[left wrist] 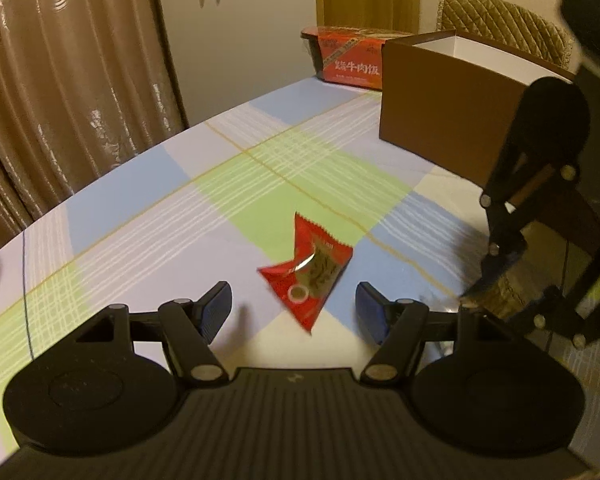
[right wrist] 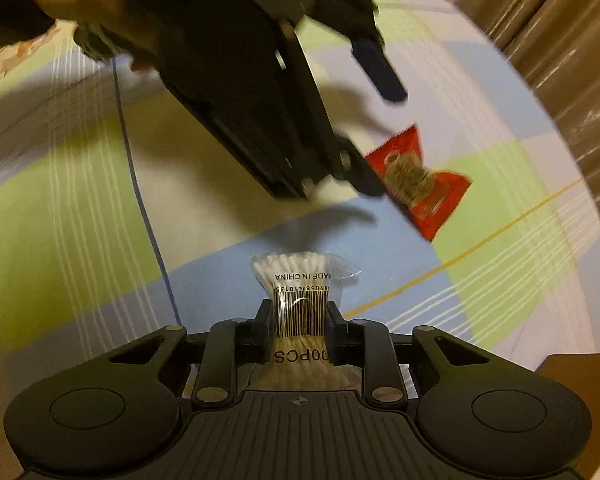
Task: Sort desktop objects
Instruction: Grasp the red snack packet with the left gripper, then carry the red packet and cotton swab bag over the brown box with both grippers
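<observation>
Left tongs (left wrist: pixel 294 312) are spread wide, angled down toward the tabletop (left wrist: pixel 140 208); right tongs (right wrist: pixel 298 334) are clamped tight on a cotton swab packet (right wrist: pixel 300 304).

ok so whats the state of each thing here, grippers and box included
left gripper: open, over the table, holding nothing
right gripper: shut on the cotton swab bag
cotton swab bag: sealed, squeezed at its middle
red snack packet: sealed, crumpled, lying on the tablecloth
brown box: open at the top, upright
</observation>
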The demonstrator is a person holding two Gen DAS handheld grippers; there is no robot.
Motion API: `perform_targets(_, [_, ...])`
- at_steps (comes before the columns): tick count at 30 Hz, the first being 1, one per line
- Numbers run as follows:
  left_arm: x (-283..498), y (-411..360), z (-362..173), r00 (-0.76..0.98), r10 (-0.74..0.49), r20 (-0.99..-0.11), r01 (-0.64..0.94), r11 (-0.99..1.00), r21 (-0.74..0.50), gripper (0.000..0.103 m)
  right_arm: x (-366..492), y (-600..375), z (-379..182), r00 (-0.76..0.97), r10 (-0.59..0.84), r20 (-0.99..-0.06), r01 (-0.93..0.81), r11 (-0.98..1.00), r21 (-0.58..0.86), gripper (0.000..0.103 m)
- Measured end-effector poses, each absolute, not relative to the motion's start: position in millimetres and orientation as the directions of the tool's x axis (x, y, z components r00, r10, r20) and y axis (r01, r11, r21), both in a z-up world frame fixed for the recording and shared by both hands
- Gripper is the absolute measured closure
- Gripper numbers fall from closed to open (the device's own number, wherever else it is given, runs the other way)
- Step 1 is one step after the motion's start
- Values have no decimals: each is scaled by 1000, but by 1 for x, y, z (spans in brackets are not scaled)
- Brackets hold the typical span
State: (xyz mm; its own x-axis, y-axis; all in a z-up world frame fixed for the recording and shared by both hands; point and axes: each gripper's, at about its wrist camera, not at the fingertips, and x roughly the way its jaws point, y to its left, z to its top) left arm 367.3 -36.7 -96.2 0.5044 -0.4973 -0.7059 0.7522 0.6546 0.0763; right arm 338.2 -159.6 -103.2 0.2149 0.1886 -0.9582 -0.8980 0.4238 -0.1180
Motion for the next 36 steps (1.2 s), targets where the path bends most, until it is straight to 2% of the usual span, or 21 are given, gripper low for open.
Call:
perform_targets(10, [391,-61,-110,442,-511,-737,776,630,30,41,302,-167,-61,313,200,-929,-866,461,-192,79])
perform_targets(13, [390,-62,-109,446,-504,-740,769,639,27,59,289,-169,-58,331,194,-923,-852,482,-204,79])
perform_targets(16, [384,-61,-106,451,-504,-737,762,647,24,62,277,-174,-52,347,186,-919,-838,502,-215,79])
perform_targets(28, [360,-57,-92,472,-501,-726,735,678,11,65,245,-180,-35,414,187,-891,-782,574,-243,79])
perform_targets(36, [324,-48,-55,506,-503,-701,725,688,30,65,212,-191,-7,491,189,-851,-707,657,-262,79])
